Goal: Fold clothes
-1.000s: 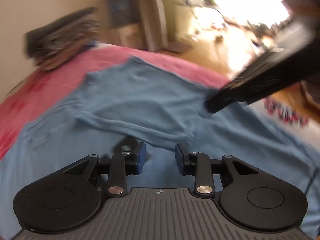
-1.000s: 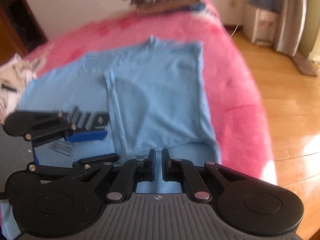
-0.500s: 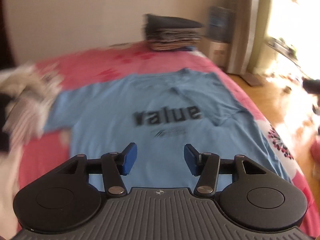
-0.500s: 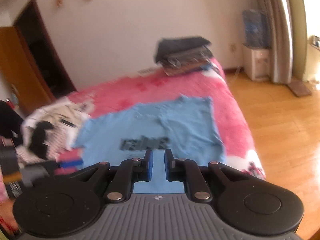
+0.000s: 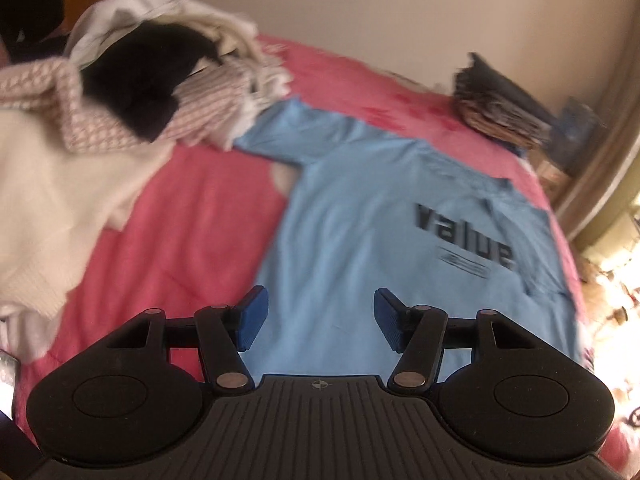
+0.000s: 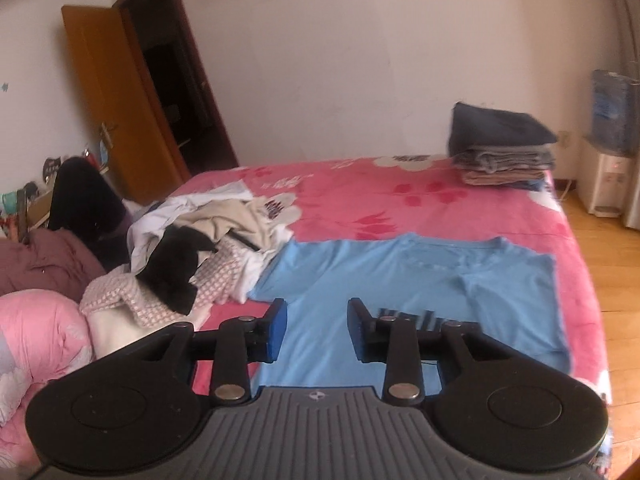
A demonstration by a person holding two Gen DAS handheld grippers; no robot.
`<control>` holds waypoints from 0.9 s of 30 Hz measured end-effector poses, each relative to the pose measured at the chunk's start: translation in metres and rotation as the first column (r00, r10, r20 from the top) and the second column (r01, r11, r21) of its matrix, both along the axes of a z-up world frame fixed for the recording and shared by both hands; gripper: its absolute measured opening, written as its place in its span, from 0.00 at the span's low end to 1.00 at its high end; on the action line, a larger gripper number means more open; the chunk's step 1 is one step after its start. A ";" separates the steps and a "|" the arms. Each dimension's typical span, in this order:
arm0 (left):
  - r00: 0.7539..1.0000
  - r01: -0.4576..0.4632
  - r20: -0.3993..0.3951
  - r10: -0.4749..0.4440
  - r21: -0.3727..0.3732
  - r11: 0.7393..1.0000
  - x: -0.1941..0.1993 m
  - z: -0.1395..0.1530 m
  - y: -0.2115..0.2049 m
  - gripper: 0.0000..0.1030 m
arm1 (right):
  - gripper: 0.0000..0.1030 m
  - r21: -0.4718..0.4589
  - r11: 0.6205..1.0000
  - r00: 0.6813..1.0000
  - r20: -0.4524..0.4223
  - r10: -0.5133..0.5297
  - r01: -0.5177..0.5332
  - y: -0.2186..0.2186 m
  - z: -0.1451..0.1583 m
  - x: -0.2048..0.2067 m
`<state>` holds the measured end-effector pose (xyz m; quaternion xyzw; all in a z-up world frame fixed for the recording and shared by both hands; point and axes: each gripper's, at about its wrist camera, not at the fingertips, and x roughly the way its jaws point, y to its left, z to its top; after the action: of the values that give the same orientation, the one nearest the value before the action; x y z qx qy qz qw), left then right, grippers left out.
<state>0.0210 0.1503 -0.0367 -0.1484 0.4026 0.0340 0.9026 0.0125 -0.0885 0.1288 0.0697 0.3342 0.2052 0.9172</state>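
My left tool [image 5: 318,322] hangs spread wide and empty over the lower part of the blue shirt [image 5: 384,240]. My right tool [image 6: 316,328] is also parted, holding nothing, above the same shirt [image 6: 400,280]. The shirt lies flat on the pink bed [image 6: 360,196], one sleeve folded in near the bed's right edge. A heap of unfolded clothes [image 6: 192,256] touches its other sleeve; a folded stack [image 6: 502,148] sits at the far right corner.
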 end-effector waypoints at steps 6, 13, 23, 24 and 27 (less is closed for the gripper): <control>0.991 -0.134 -0.020 0.134 0.019 0.991 0.038 -0.021 0.028 0.57 | 0.36 -0.001 1.000 0.998 -0.066 0.009 -0.009 0.031 -0.027 0.037; 0.964 -0.259 0.061 0.259 -0.010 0.966 0.093 -0.041 0.057 0.57 | 0.36 0.041 0.999 0.986 -0.165 -0.021 0.028 0.046 -0.061 0.096; 0.966 -0.181 0.174 0.192 -0.075 0.981 0.131 -0.077 0.076 0.61 | 0.36 0.079 0.994 0.978 -0.191 0.086 -0.072 0.114 -0.108 0.202; 0.964 -0.193 0.170 0.205 -0.087 0.977 0.135 -0.079 0.080 0.61 | 0.36 0.068 0.993 0.976 -0.189 0.104 -0.093 0.124 -0.113 0.212; 0.957 -0.228 0.156 0.246 -0.124 0.966 0.149 -0.087 0.090 0.60 | 0.36 0.048 0.989 0.968 -0.202 0.148 -0.141 0.154 -0.130 0.243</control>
<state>0.1699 0.2399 -0.1235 -0.2450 0.3045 0.1081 0.9141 0.2555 0.0655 -0.0011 0.0814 0.4275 0.2689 0.8593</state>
